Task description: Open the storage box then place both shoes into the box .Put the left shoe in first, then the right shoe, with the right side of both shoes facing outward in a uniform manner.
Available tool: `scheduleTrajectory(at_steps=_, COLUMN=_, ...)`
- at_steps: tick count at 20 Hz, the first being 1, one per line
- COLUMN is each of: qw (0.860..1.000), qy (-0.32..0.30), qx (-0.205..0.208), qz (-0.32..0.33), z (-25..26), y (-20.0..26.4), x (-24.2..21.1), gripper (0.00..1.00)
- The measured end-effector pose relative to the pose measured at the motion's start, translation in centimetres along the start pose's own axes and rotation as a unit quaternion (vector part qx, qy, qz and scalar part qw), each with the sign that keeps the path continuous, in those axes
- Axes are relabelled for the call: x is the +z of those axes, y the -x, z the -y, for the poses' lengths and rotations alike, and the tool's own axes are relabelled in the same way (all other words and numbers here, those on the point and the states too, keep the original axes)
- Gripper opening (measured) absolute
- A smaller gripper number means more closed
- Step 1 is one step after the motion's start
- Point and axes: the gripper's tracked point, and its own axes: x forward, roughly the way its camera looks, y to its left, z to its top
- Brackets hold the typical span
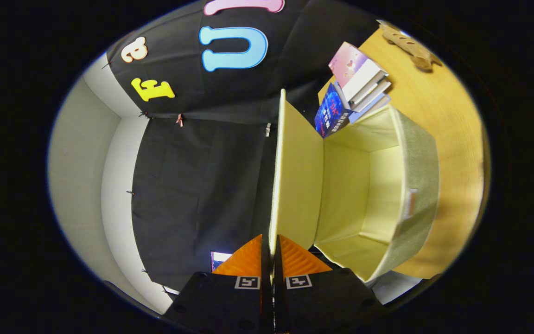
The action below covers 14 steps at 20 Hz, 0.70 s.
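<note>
My gripper [270,246] is closed down to a thin slit, and the edge of the lid [297,171] runs straight into that slit, so I judge both fingers are pinching the lid at its near edge. The lid stands swung up and away from the box [415,185], seen almost edge-on just ahead of my fingers, its pale inner face turned toward the box's mouth.

Just beyond the lid the box gapes open. I can see its pale lining, the far wall and floor, and nothing lies inside. A small tag sits on its grey fabric outer wall. The box rests on the desk [452,116], which looks rolled onto its side because my gripper is turned.

Past the box, a stack of books [357,88] leans at its far corner, touching or nearly touching the rim; I cannot tell which. Farther off on the desk lies a tan, flat shape [408,46] I cannot identify.

As for progress: the opening step looks done or almost done, since the lid is raised well clear of the mouth. Whether it will stay up once I let go I cannot judge. Everything with the shoes remains: left shoe in first, then the right, both with their right sides facing outward.
</note>
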Motion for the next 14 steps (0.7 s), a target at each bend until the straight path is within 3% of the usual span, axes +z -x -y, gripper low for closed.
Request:
scheduleTrajectory(at_steps=7, qw=0.999, qy=0.047, qx=-0.007, qz=-0.011, z=-5.5, y=-9.1, x=-0.5, gripper=0.08)
scheduleTrajectory(at_steps=14, qw=0.996, qy=0.073, qx=-0.04, qz=-0.016, z=-5.7, y=-19.4, x=-3.0, gripper=0.08)
